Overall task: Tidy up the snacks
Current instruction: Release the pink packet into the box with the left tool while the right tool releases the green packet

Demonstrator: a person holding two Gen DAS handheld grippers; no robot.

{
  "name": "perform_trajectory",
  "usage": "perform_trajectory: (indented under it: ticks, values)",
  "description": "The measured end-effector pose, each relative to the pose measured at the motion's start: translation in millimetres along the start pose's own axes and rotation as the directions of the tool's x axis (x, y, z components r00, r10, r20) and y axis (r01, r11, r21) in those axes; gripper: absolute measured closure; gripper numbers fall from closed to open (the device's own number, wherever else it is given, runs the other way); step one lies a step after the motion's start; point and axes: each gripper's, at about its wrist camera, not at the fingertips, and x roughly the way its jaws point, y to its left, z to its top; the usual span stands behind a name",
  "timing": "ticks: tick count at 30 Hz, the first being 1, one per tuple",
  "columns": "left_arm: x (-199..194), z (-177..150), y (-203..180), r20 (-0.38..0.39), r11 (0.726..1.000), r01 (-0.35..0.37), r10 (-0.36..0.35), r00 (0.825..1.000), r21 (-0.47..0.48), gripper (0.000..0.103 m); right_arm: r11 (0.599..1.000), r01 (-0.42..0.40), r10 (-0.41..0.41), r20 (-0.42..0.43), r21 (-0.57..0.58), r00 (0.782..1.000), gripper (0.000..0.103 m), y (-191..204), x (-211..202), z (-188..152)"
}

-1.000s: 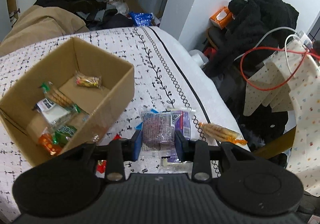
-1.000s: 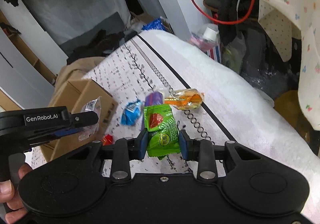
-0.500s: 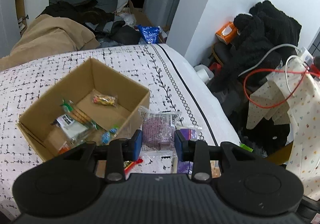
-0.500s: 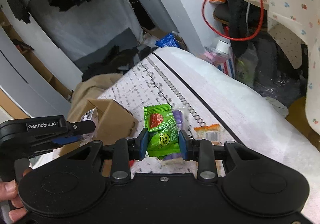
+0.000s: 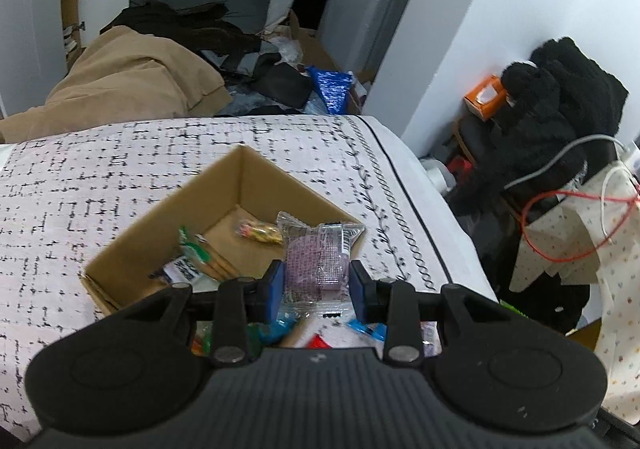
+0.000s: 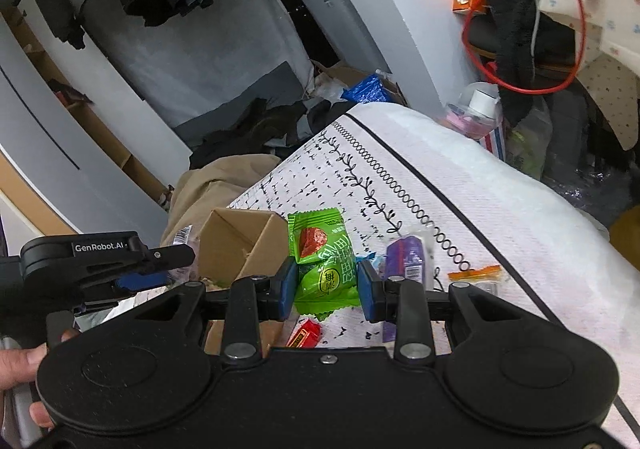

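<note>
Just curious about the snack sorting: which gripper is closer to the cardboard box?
Left. The left gripper hovers at the cardboard box's near edge; the right gripper sits further off, beside the box.

From where I steer, the cardboard box (image 5: 256,185) is open at the top, its far half of floor bare beyond the yellow candy (image 5: 258,231); the near half is crowded with packets; the left gripper (image 6: 120,269) hangs beside the box on my right camera's left, blocking that side; the patterned bedspread (image 6: 500,209) to the right is open past the purple packet (image 6: 406,255) and orange packet (image 6: 474,273).
</note>
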Motion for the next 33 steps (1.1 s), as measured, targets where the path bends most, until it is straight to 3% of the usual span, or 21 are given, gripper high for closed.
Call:
perform_trajectory:
  ticks: [9,21,26,30,33]
  values:
    - [16.4,13.9,35.6,-0.015,0.998,-0.017,0.016,1.0,-0.055,0.069,1.0,-0.013,0.013,0.017,-0.024,1.0,0.072,22.1,12.6,4.0]
    - [36.8,28.6,64.6,-0.024,0.995,0.019,-0.021,0.999,-0.102,0.069,0.995,-0.008,0.009,0.008,-0.1,1.0,0.072,56.8,42.9,2.9]
    - [35.7,33.0,73.8,0.002,0.995,0.043,-0.043,0.999,-0.095,0.063,0.992,-0.025,0.025,0.004,-0.122,1.0,0.072,70.1,54.0,1.6]
    - [34.0,36.6,78.0,-0.004,0.995,0.037,-0.038,0.999,-0.089,0.051,0.99,-0.042,0.041,-0.007,-0.134,0.999,0.072,80.4,64.2,1.4]
    - [31.2,39.0,81.0,-0.013,0.996,0.025,-0.026,1.0,-0.087,0.05,0.988,-0.052,0.051,-0.014,-0.146,0.999,0.071,88.8,70.5,1.4]
